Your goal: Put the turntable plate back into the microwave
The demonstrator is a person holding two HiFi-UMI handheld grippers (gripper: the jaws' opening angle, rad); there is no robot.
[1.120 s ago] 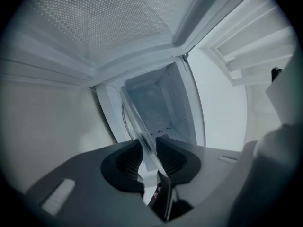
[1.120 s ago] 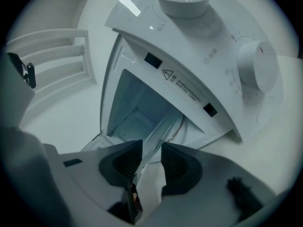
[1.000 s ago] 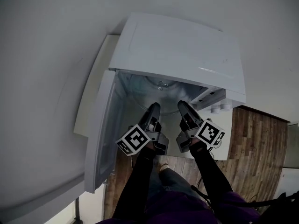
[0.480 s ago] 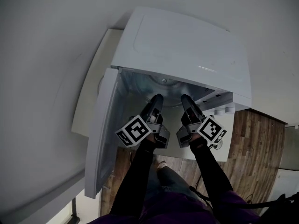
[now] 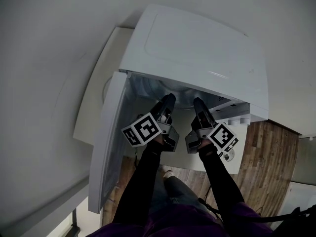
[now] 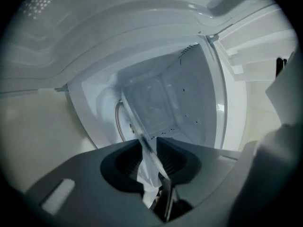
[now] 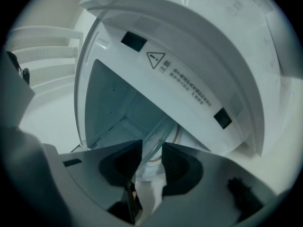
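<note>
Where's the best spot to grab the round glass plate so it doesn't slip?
Grab the glass plate by its thin rim, on the edge nearest you, coming from the open front of the microwave. It's flat and wide, so only the rim fits a claw. The left claw and right claw pinch it that way now.

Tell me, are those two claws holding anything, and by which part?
Yes: the glass turntable plate. The left gripper and the right gripper each clamp its near rim, side by side, inside the open microwave.
</note>
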